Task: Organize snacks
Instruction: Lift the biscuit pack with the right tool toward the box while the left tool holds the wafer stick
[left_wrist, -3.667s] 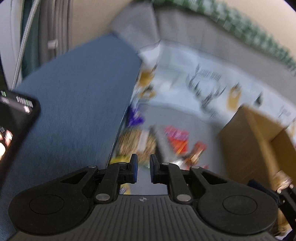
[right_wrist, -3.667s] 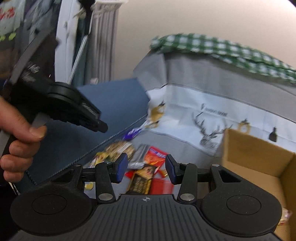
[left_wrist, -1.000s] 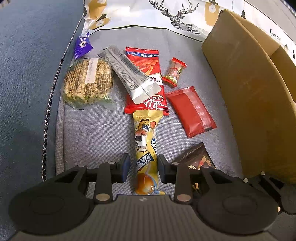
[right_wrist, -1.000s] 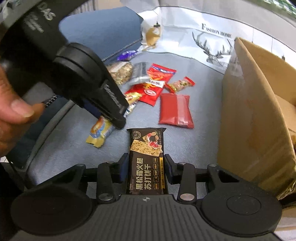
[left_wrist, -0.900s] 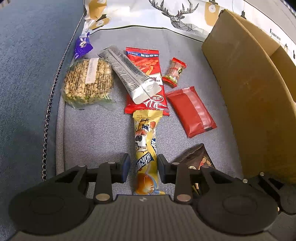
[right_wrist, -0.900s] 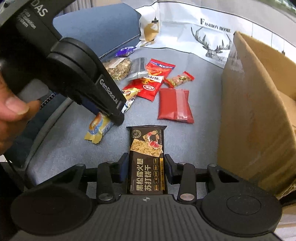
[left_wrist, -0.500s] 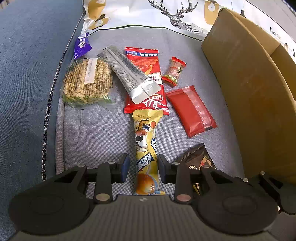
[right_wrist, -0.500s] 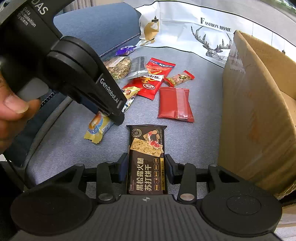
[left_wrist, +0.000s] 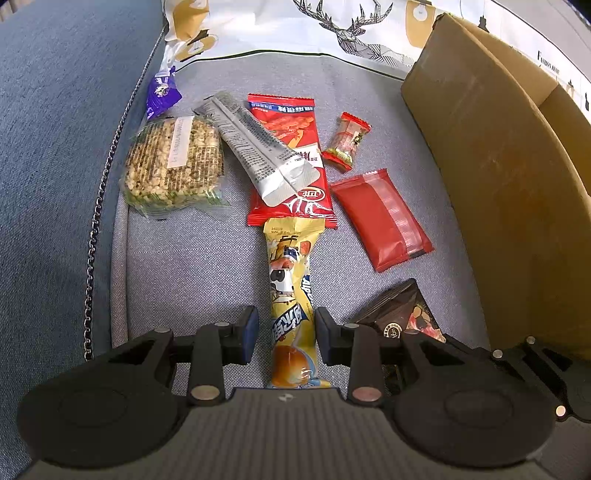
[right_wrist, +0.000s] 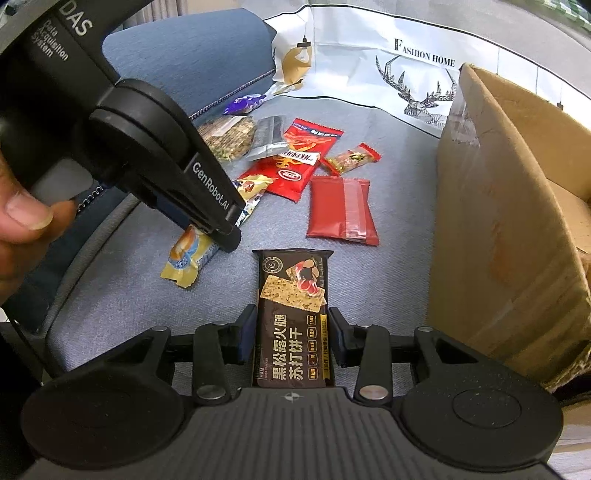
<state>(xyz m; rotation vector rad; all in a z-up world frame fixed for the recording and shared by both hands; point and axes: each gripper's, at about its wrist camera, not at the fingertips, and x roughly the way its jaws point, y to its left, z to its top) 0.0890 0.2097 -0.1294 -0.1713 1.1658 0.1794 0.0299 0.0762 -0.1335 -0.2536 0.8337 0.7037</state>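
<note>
Now both grippers straddle snacks: left gripper (left_wrist: 285, 330) narrowly open around yellow packet (left_wrist: 291, 295), right gripper (right_wrist: 291, 336) around black cracker pack (right_wrist: 293, 325), contact unclear; next, squeeze and lift toward cardboard box (right_wrist: 509, 221).

Left gripper (left_wrist: 284, 334): jaws apart, straddling yellow tube (left_wrist: 290, 295); gaps both sides. Red pack (left_wrist: 382, 218), candy (left_wrist: 347, 142), box (left_wrist: 491, 177) to right; grain cake (left_wrist: 173, 162) left.

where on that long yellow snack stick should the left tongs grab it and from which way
Grip the yellow snack stick across its narrow width near the lower end, coming down from above. It lies flat and lengthwise between the open fingers of the left tongs; its far tip touches the red packet.
</note>
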